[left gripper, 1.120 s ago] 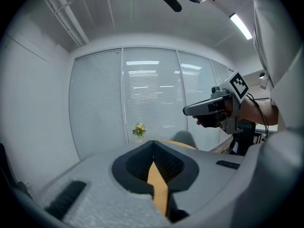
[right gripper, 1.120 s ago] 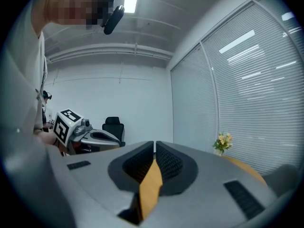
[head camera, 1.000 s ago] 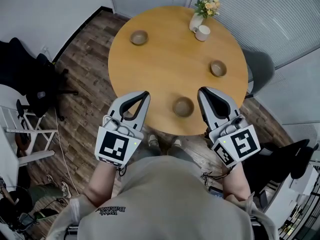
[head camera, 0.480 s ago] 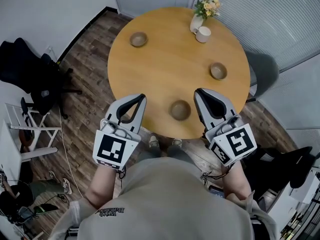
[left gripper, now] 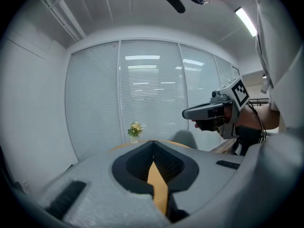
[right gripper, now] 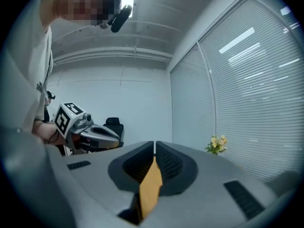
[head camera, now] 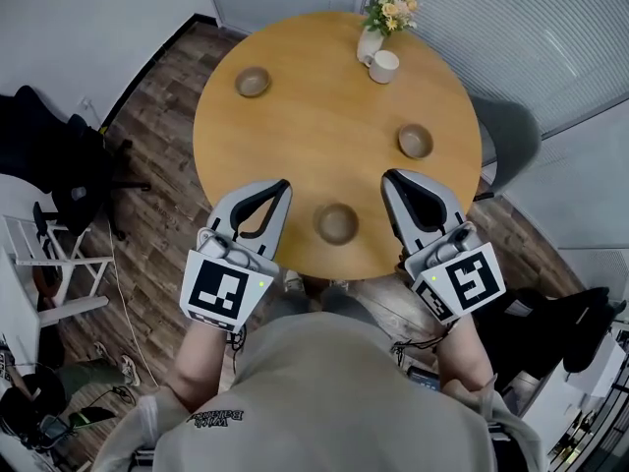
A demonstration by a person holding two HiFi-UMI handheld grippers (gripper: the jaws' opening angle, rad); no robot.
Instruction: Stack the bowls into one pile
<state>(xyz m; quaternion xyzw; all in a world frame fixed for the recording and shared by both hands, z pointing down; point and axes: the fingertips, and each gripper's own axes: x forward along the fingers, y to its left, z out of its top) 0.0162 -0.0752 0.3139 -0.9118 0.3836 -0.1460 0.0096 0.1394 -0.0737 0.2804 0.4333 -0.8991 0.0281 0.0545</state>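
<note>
Round wooden table [head camera: 334, 126] across the middle of the head view, its near edge partly covered by both grippers and by the person's shoulders below. At the right, a grey chair [head camera: 511, 136], half tucked behind the table's rim. In that view, forearms partly covered and hands hidden under the marker cubes.

Over the near-left rim, the left gripper [head camera: 283, 185], roughly level, pointing away from the body and canted slightly inward. Jaws closed tip to tip in its own view, with only a sliver of tabletop showing through the hollow behind the tips; nothing gripped. Over the near-right rim, the right gripper [head camera: 386, 177], likewise canted inward. Jaws drawn together save for a hairline slit at the tips; nothing gripped there either. The two well apart, each seen side-on in the other's view.

Three bowls on the table, none stacked, all well apart. By the near edge, the near bowl [head camera: 336, 223], between the two grippers in the head view and touching neither; blocked from both gripper views by the jaws themselves. Beyond the right gripper's tips, near the right rim, the right bowl [head camera: 415, 141]. At the far left, the far bowl [head camera: 253, 82]. Insides too small to make out.

At the far rim, a white mug [head camera: 383, 66] just beside a vase [head camera: 370, 43] of flowers [head camera: 388, 8]; only the flowers showing above the jaws in both gripper views.
</note>
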